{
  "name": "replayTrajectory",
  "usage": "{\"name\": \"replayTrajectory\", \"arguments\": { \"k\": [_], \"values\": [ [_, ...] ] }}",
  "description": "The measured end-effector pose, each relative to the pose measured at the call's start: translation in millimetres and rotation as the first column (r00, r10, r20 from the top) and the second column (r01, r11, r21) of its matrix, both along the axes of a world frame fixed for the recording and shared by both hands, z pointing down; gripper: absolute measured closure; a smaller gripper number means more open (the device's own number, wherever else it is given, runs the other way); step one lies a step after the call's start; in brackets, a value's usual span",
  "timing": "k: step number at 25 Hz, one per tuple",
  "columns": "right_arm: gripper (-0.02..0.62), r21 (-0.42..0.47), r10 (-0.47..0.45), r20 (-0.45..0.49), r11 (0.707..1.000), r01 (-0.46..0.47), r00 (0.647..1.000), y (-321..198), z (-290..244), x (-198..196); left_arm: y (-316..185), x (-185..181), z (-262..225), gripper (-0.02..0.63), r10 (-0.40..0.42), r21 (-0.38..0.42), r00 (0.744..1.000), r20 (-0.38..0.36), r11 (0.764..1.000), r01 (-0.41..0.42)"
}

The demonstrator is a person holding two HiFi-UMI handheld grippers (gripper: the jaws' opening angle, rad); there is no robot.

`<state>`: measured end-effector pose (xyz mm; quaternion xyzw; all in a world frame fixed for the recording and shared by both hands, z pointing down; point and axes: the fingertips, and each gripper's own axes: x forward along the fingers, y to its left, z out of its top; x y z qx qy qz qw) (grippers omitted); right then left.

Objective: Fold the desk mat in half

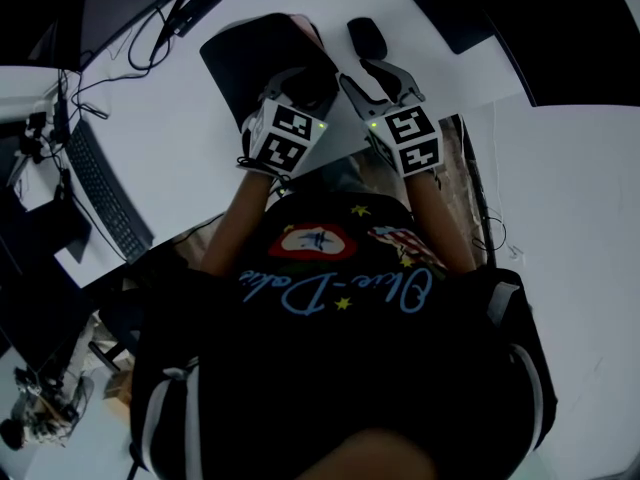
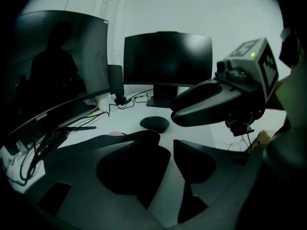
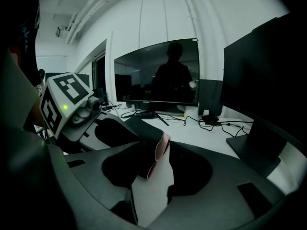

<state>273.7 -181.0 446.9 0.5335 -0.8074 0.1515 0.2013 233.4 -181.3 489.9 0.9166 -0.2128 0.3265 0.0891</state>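
The black desk mat [image 1: 258, 56] lies on the white desk [image 1: 180, 118], partly doubled over, its pink underside showing at the edge. My left gripper [image 1: 300, 86] is over the mat's near edge. In the left gripper view it [image 2: 171, 150] stands open with only white desk in the gap, and the mat's raised edge [image 2: 136, 136] runs just beyond the left jaw. My right gripper [image 1: 382, 78] is open beside it. In the right gripper view the mat's curled pink edge [image 3: 162, 150] stands upright in the gap of that gripper [image 3: 157, 169], and neither pad presses on it.
A black mouse [image 1: 367, 36] sits just beyond the mat. A keyboard [image 1: 100, 188] lies at the left, with cables [image 1: 150, 28] behind it. Dark monitors [image 2: 168, 59] stand along the desk's far side. The person's body fills the near part of the head view.
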Motion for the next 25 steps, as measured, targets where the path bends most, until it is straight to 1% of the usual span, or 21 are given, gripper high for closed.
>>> {"name": "replayTrajectory", "arguments": {
  "k": [2, 4, 6, 8, 10, 12, 13, 15, 17, 21, 25],
  "values": [
    [0.446, 0.003, 0.002, 0.004, 1.0, -0.002, 1.0, -2.1, -1.7, -0.4, -0.2, -2.2, -9.6, 0.387, -0.032, -0.065, 0.997, -0.069, 0.997, 0.028],
    [0.446, 0.01, 0.008, 0.008, 1.0, -0.008, 1.0, -4.7, -3.6, -0.2, -1.7, -6.2, -20.4, 0.387, -0.075, -0.121, 0.987, -0.14, 0.991, 0.058],
    [0.446, 0.021, 0.018, 0.013, 1.0, -0.018, 1.0, -7.3, -5.6, 0.7, -4.1, -12.6, -29.9, 0.388, -0.112, -0.138, 0.977, -0.184, 0.987, 0.087],
    [0.446, 0.029, 0.027, 0.024, 0.999, -0.028, 0.999, -9.5, -8.3, 0.2, -8.3, -22.4, -36.4, 0.391, -0.139, -0.122, 0.971, -0.194, 0.986, 0.116],
    [0.446, 0.04, 0.025, 0.044, 0.999, -0.027, 0.999, -13.4, -12.4, -2.5, -14.8, -34.2, -45.2, 0.417, -0.177, -0.107, 0.96, -0.217, 0.982, 0.157],
    [0.45, 0.055, 0.018, 0.066, 0.998, -0.022, 0.998, -17.4, -18.2, -6.1, -21.8, -48.3, -58.8, 0.45, -0.232, -0.101, 0.936, -0.264, 0.972, 0.212],
    [0.457, 0.064, 0.015, 0.076, 0.998, -0.02, 0.997, -19.1, -21.8, -8.1, -25.3, -56.9, -66.5, 0.479, -0.262, -0.097, 0.921, -0.288, 0.965, 0.245],
    [0.487, 0.084, 0.009, 0.099, 0.996, -0.017, 0.995, -22.5, -29.7, -13.1, -32.2, -77.8, -80.9, 0.529, -0.324, -0.079, 0.888, -0.325, 0.945, 0.316],
    [0.523, 0.102, -0.001, 0.127, 0.995, -0.012, 0.992, -25.3, -38.1, -19.4, -36.6, -100.3, -91.6, 0.558, -0.371, -0.049, 0.865, -0.339, 0.925, 0.377],
    [0.572, 0.151, -0.05, 0.165, 0.988, 0.025, 0.985, -31.0, -57.5, -33.2, -37.4, -140.7, -109.1, 0.588, -0.418, 0.03, 0.842, -0.341, 0.89, 0.454],
    [0.586, 0.195, -0.113, 0.199, 0.978, 0.073, 0.973, -34.0, -77.4, -51.1, -28.9, -174.7, -126.0, 0.6, -0.462, 0.079, 0.807, -0.368, 0.849, 0.522]
  ]
}}
